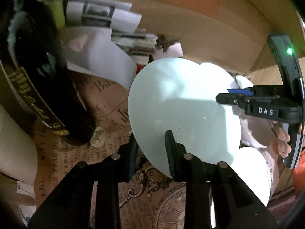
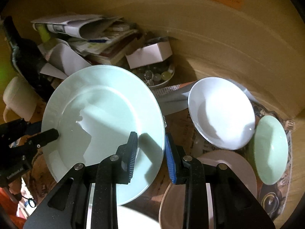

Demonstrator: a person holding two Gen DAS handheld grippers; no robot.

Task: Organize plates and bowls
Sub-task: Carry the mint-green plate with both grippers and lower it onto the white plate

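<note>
Dark wine bottle lying at 10 o'clock, gold lettering on label. Cream mug at 9, just beside bottle. Messy stack of papers and books at 11 to 12. Small white box near centre top, resting over dish of glass beads (contents blurry). Vintage newsprint-pattern cloth underneath everything.
</note>
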